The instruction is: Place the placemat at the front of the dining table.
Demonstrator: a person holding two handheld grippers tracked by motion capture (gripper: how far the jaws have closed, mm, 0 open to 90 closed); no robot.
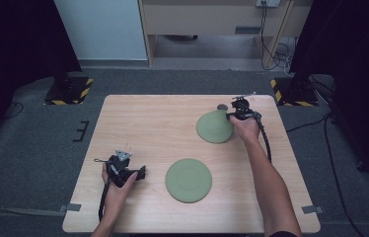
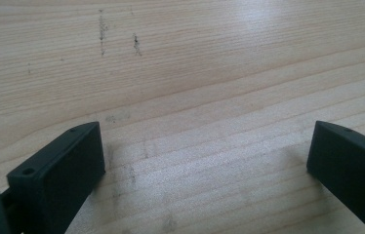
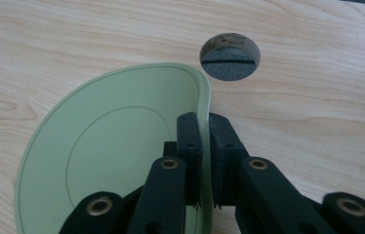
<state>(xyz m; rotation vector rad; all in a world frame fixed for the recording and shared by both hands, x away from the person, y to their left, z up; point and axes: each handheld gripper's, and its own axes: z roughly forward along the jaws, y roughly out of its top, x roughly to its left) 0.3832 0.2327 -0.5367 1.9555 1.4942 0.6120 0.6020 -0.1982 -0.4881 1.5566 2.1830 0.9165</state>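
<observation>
High view: pale wood table (image 1: 143,123) on grey carpet, hazard-striped stands at the far corners; the right gripper (image 1: 235,114) tips one green plate (image 1: 214,127) up near the far right edge, a second green plate (image 1: 188,179) lies flat mid-front, the left gripper (image 1: 142,174) sits at front left. Left gripper view: jaws wide apart over bare scuffed wood (image 2: 195,87), holding nothing. Right gripper view: jaws pinched tight on the tilted plate's rim (image 3: 203,105), just short of a round cable hole (image 3: 230,57) in the tabletop.

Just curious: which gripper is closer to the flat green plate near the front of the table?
Left. The left gripper rests on the table just left of the flat plate, jaws open and empty. The right gripper is farther back, clamped on the rim of the tilted plate.
</observation>
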